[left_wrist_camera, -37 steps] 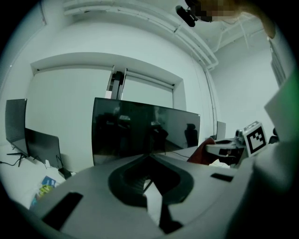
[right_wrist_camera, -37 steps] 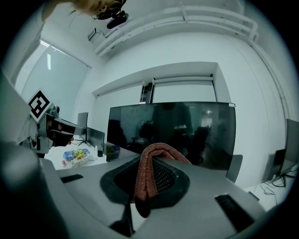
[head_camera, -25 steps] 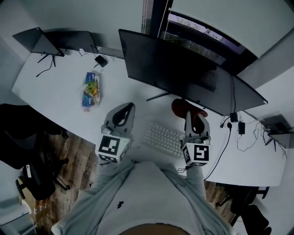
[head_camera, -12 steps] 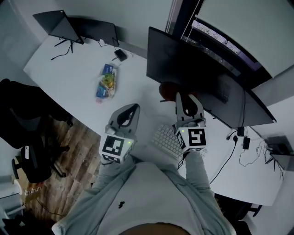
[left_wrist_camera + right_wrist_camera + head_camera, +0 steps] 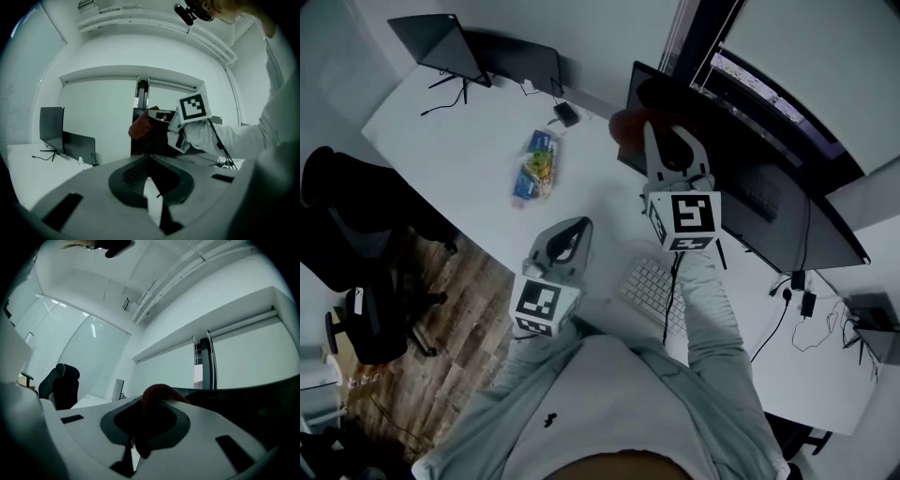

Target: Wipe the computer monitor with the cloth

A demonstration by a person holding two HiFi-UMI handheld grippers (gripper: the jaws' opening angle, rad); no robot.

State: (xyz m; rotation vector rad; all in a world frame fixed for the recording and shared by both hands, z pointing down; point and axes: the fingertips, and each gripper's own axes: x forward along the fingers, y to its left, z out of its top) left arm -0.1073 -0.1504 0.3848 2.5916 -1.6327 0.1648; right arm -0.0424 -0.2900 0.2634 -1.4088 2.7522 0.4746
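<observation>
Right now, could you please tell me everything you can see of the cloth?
The cloth is dark red, soft-looking fabric bunched into a rounded wad. The right claw is shut on it, with a fold bulging past the jaws. It is held raised at the left edge of the monitor; whether it touches the screen cannot be told.

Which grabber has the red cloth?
The right gripper, up at the big monitor, pinches the red cloth. The left gripper sits lower with nothing in it.
</observation>
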